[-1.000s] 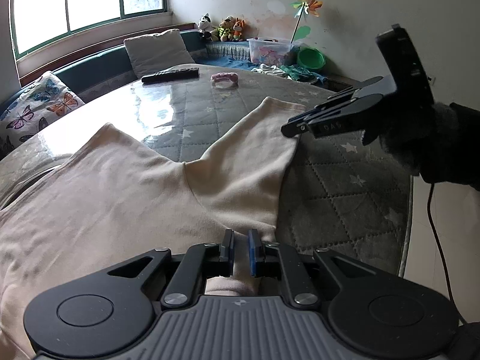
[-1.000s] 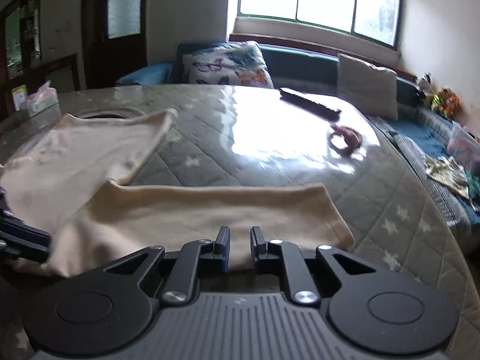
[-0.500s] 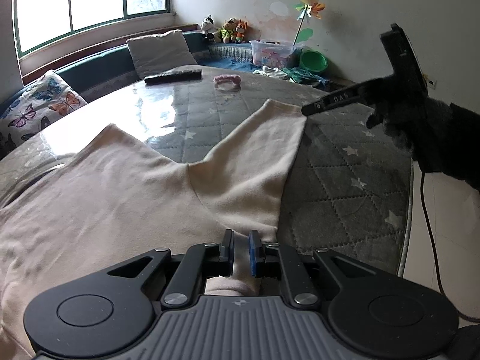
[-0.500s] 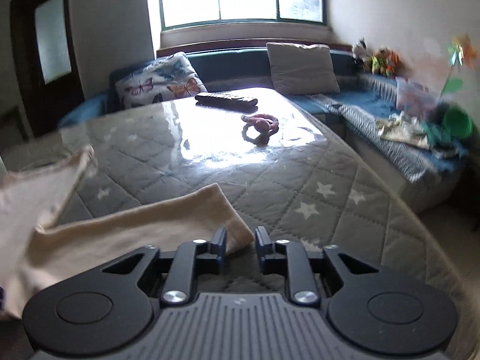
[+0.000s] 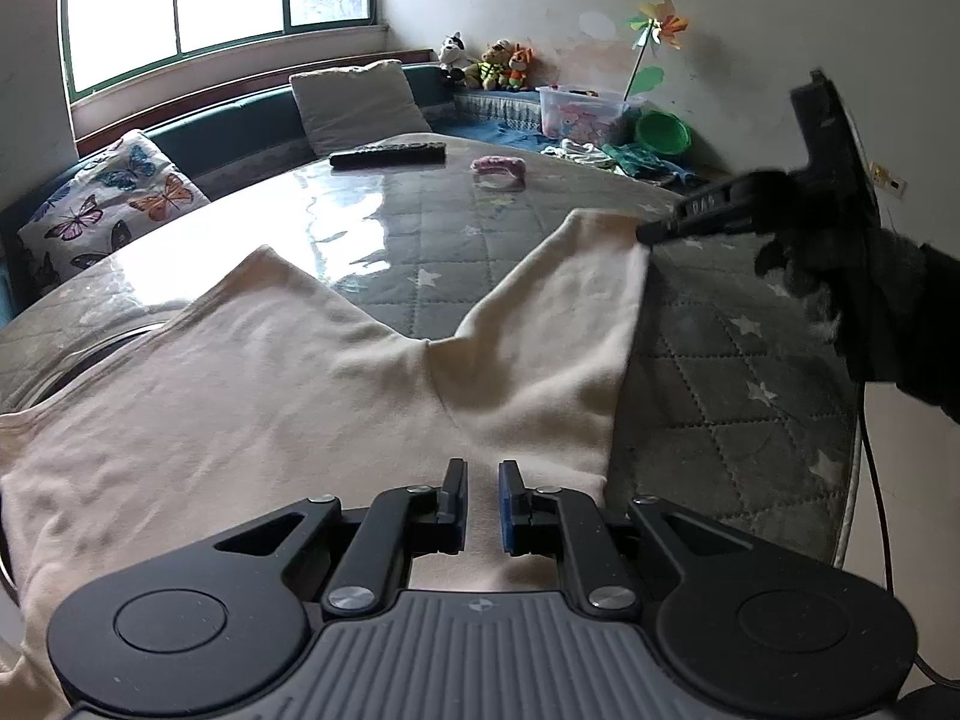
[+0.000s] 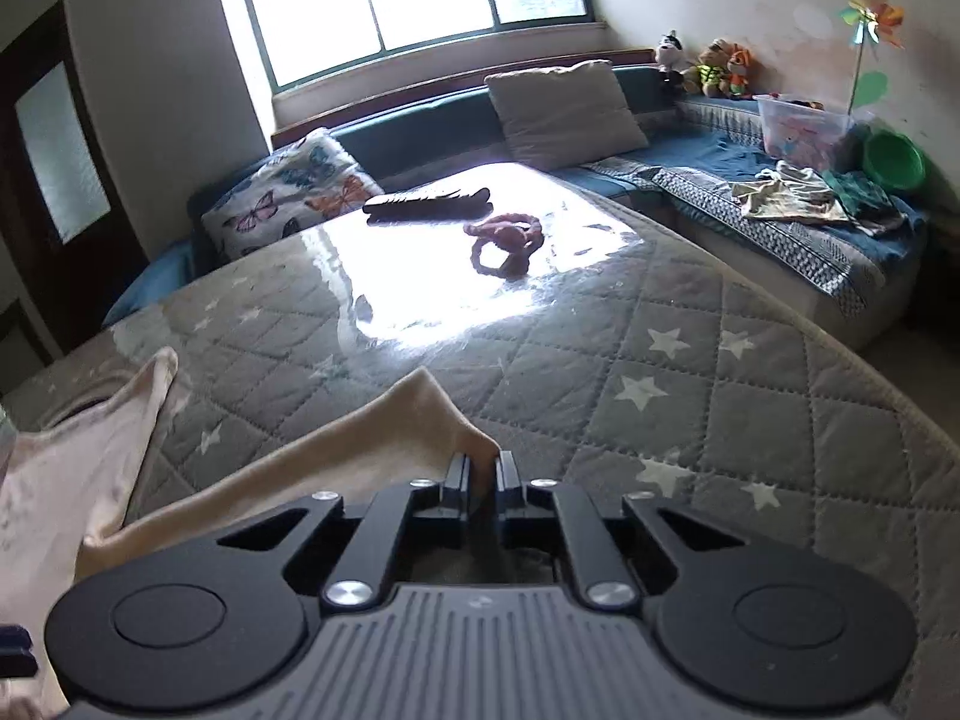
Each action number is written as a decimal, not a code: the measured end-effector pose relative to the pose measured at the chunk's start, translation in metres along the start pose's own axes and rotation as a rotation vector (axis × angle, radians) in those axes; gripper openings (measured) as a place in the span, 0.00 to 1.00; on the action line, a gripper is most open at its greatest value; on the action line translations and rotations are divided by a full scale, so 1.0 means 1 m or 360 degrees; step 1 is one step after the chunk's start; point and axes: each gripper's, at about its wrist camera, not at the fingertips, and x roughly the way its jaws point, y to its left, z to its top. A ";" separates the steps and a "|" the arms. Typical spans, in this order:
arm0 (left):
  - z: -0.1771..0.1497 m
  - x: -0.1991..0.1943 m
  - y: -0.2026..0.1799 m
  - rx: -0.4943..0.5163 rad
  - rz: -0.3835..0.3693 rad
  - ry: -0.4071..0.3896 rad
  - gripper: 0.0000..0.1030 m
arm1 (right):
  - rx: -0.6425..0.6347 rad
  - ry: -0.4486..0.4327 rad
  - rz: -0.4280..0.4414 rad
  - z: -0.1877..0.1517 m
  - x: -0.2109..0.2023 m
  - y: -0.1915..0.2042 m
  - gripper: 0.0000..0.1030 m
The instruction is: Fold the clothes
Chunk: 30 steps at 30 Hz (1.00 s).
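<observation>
Cream garment (image 5: 252,396) lies across my frame's centre on the quilted table (image 5: 738,408); my right gripper (image 6: 480,471) pinches its sleeve end, my left gripper (image 5: 478,495) clamps its near hem.

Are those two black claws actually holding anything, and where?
Both grip the cream garment: right gripper pinches its far leg's corner; left gripper is shut on its near edge.

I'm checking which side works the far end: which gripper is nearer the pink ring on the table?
Right. The right gripper pinches the garment corner partway toward the pink ring; the left gripper sits at the garment's near edge, farther back.
</observation>
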 end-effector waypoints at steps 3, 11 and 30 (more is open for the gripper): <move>-0.001 0.004 -0.003 0.0020 -0.0009 0.0006 0.12 | 0.0020 -0.0078 0.0007 0.006 -0.010 -0.002 0.04; -0.001 0.000 0.001 -0.0015 -0.0004 -0.0026 0.22 | 0.0009 -0.0123 0.0021 0.015 -0.018 0.001 0.04; -0.049 -0.076 0.060 -0.0355 0.0240 -0.0148 0.24 | -0.0567 -0.0375 0.0537 0.043 -0.117 0.164 0.04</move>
